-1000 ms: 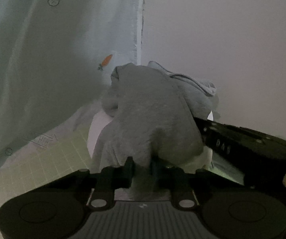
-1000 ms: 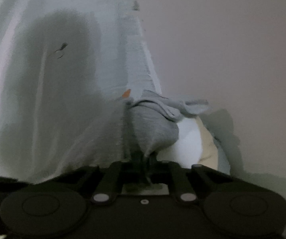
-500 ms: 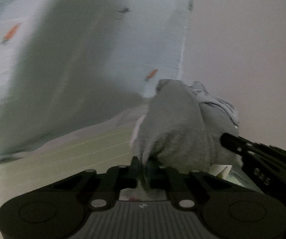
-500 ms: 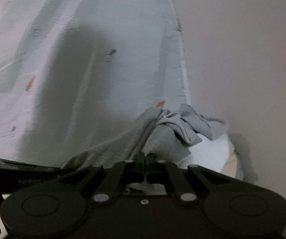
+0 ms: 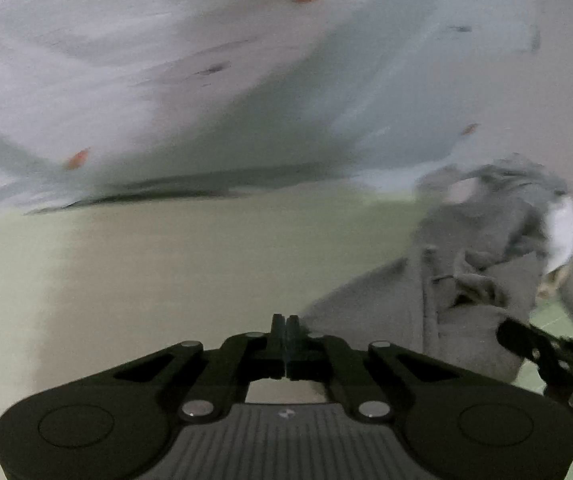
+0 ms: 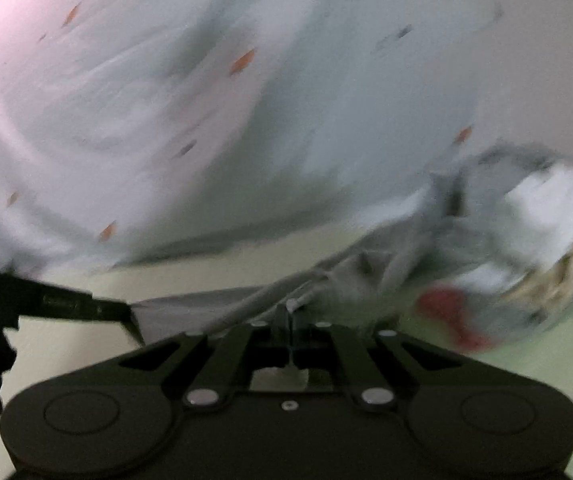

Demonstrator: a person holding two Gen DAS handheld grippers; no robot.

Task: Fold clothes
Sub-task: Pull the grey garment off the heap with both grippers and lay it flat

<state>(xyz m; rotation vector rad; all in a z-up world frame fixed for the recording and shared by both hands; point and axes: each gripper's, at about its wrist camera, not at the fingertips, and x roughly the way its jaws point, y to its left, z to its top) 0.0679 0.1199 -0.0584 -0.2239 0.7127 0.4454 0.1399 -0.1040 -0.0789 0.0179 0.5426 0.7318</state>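
My left gripper (image 5: 285, 322) is clenched on an edge of the grey knit garment (image 5: 474, 280). My right gripper (image 6: 287, 312) is clenched on another edge of that garment (image 6: 254, 300), which stretches between them. Only the right wrist view shows the red piece (image 6: 452, 314) and the white cloth (image 6: 542, 208) in the heap at the far right edge of the pale green mat (image 5: 166, 280). The left wrist view shows bare mat ahead and to the left, up to the pale sheet with orange marks (image 5: 206, 60) along its far edge.
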